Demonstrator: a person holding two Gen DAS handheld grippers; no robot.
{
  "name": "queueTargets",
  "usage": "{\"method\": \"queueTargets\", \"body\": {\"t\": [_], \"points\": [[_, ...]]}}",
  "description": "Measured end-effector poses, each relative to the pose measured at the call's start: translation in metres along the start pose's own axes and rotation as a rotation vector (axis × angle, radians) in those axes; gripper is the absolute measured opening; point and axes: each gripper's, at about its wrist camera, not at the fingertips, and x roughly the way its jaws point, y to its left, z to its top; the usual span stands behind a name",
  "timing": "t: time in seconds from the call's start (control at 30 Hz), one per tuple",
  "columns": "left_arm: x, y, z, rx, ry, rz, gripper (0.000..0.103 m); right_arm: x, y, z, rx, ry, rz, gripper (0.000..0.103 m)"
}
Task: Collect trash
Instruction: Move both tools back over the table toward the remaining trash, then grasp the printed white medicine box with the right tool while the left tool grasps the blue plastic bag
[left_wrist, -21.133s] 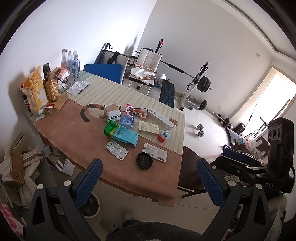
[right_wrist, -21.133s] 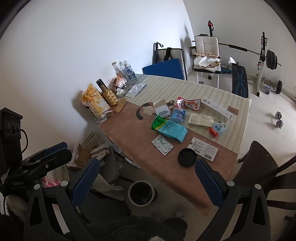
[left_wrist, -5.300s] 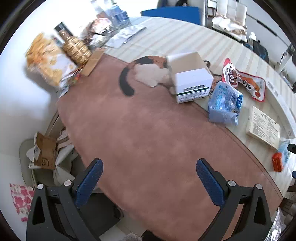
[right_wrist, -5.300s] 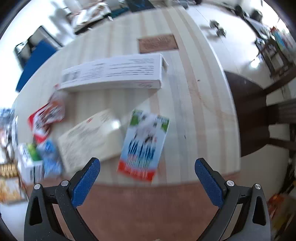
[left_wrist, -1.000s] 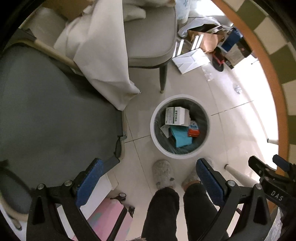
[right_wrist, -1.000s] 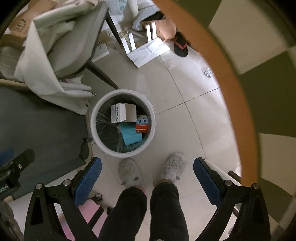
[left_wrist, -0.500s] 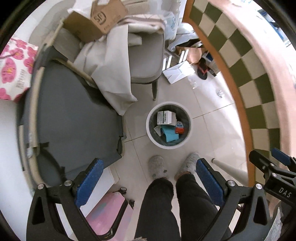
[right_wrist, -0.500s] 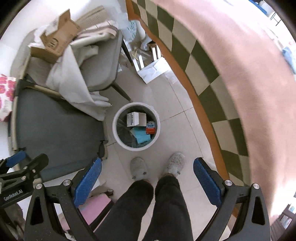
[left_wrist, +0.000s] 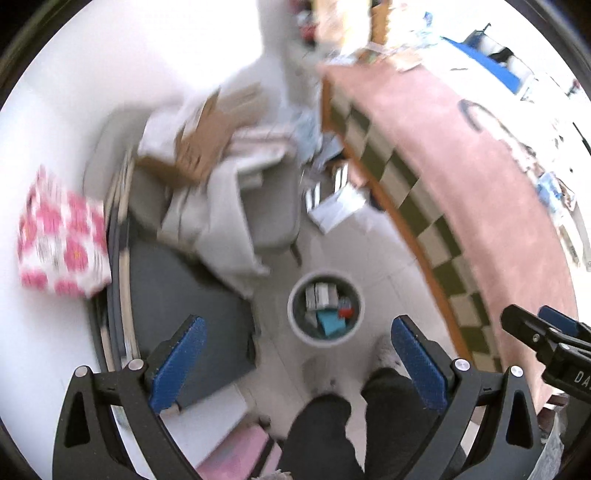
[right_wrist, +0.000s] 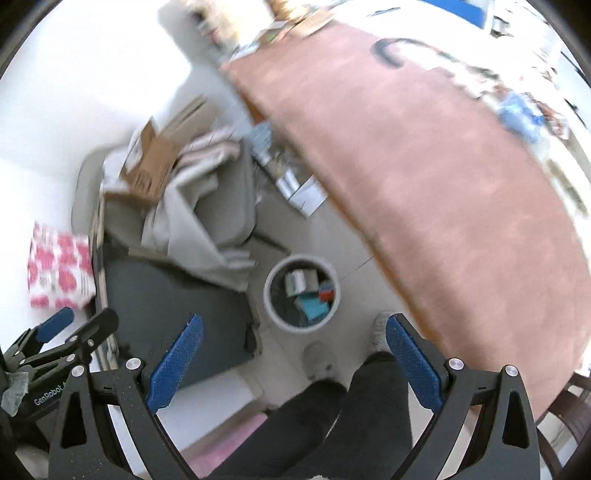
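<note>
A round white trash bin (left_wrist: 325, 341) stands on the floor below me, also in the right wrist view (right_wrist: 271, 306). It holds a white box (left_wrist: 322, 295), a teal packet (left_wrist: 331, 322) and a small red packet (left_wrist: 346, 313). My left gripper (left_wrist: 297, 365) is open and empty, high above the bin. My right gripper (right_wrist: 293, 358) is open and empty too, above the bin's near side. Blurred packets, one blue (right_wrist: 521, 114), lie on the pink-covered table (right_wrist: 443, 177).
A grey chair (left_wrist: 273, 206) piled with cloth and a cardboard box (left_wrist: 207, 140) stands left of the bin. A dark grey seat (left_wrist: 177, 295) lies at the left. The person's legs (left_wrist: 354, 417) and slippers are below. Papers lie under the table.
Both grippers have risen and tilted up from the bin toward the table. The bin looks smaller and the tabletop has come into view. The frames are blurred by motion.
</note>
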Motion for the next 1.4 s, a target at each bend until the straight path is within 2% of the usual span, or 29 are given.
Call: {"method": "queueTargets", "body": {"t": [0.1,0.13,0.2,0.23,0.43,0.57,0.67,0.87,1.07,1.17,1.27,1.3,1.4], "points": [[-0.020,-0.045,0.029,0.066,-0.085,0.050,0.103,-0.020,-0.041,0.024,0.018,-0.011,-0.051,0.101],[-0.025,-0.071,0.041,0.096,-0.116,0.066,0.103,-0.027,-0.061,0.034,0.012,-0.006,-0.086,0.101],[-0.032,-0.107,0.057,0.136,-0.153,0.064,0.103,-0.036,-0.095,0.049,-0.001,0.006,-0.148,0.101],[-0.034,-0.137,0.067,0.163,-0.173,0.061,0.103,-0.040,-0.119,0.058,-0.004,0.022,-0.185,0.101],[-0.020,-0.270,0.110,0.278,-0.153,0.011,0.103,-0.052,-0.254,0.099,-0.002,0.091,-0.301,0.101],[0.004,-0.342,0.130,0.334,-0.133,0.035,0.103,-0.030,-0.330,0.130,-0.048,0.192,-0.378,0.101],[0.026,-0.384,0.141,0.373,-0.109,0.065,0.103,-0.006,-0.370,0.151,-0.096,0.259,-0.391,0.101],[0.069,-0.428,0.160,0.391,-0.046,0.130,0.103,0.038,-0.413,0.189,-0.213,0.345,-0.356,0.101],[0.089,-0.440,0.174,0.390,-0.006,0.163,0.103,0.070,-0.432,0.208,-0.337,0.420,-0.345,0.101],[0.091,-0.441,0.178,0.393,0.004,0.168,0.103,0.084,-0.439,0.211,-0.346,0.455,-0.297,0.100],[0.090,-0.446,0.181,0.406,0.008,0.162,0.103,0.082,-0.447,0.213,-0.277,0.421,-0.287,0.097],[0.090,-0.447,0.183,0.410,0.011,0.152,0.103,0.080,-0.453,0.214,-0.216,0.410,-0.279,0.097],[0.088,-0.455,0.188,0.427,0.027,0.095,0.103,0.070,-0.487,0.208,0.103,0.364,-0.234,0.097]]}}
